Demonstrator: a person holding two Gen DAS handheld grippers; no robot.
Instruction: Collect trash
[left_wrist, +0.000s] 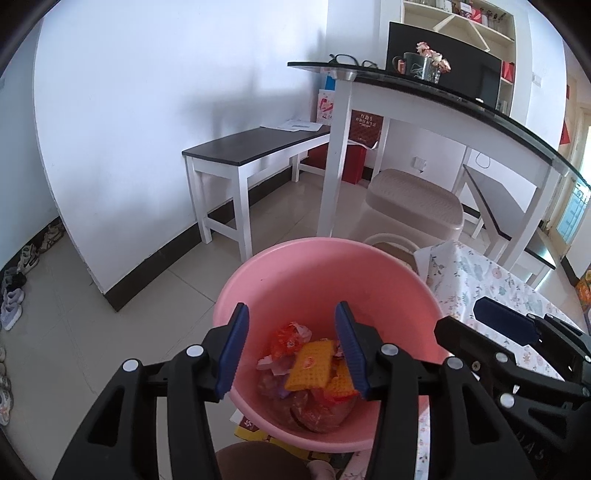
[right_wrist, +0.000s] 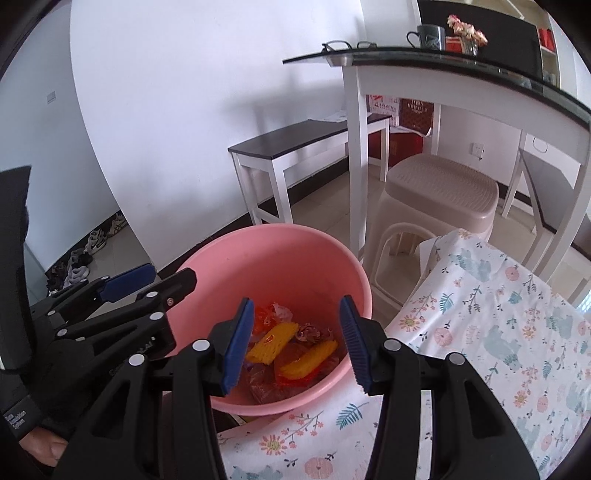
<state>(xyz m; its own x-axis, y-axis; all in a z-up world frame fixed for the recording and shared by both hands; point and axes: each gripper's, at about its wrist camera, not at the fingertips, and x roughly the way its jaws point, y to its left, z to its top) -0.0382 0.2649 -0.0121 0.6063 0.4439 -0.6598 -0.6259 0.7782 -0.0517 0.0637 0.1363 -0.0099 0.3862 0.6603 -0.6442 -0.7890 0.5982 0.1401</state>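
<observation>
Left tool (left_wrist: 291, 349): wide, nothing between its blue pads; it points down into the pink basin (left_wrist: 280, 280).
Left view, trash: two yellow foam nets (left_wrist: 312, 365) and red-orange wrappers (left_wrist: 286, 341) lie on the basin floor, just below and beyond the pads.
Left view, basin: it sits directly under the tool, beside the floral table (left_wrist: 476, 284), which lies to the tool's right.
Left view, other tool: the right one enters from the right, close alongside, above the table edge.
Left view, room: a white bench with a dark top (left_wrist: 251, 147) stands well beyond the basin, and a beige stool (left_wrist: 413, 199) lies farther off to the right.
Right tool (right_wrist: 297, 343): open about as wide, empty; it aims into the same basin (right_wrist: 280, 258) from the table side.
Right view, trash: the yellow nets (right_wrist: 273, 341) and crumpled wrappers (right_wrist: 271, 314) rest between and below the pads, none touched.
Right view, table: the floral cloth (right_wrist: 498, 332) spreads to the right of and beneath the tool; no trash shows on the part in view.
Right view, other tool: the left one (right_wrist: 147, 284) sits close on the left, over the basin's near rim.
Step in hand, judged: a drop into the basin looks finished, with both tools free.
Doing it well: lift each tool straight clear of the rim before swinging away, keep the two apart so they do not knock, and leave the basin undisturbed.
</observation>
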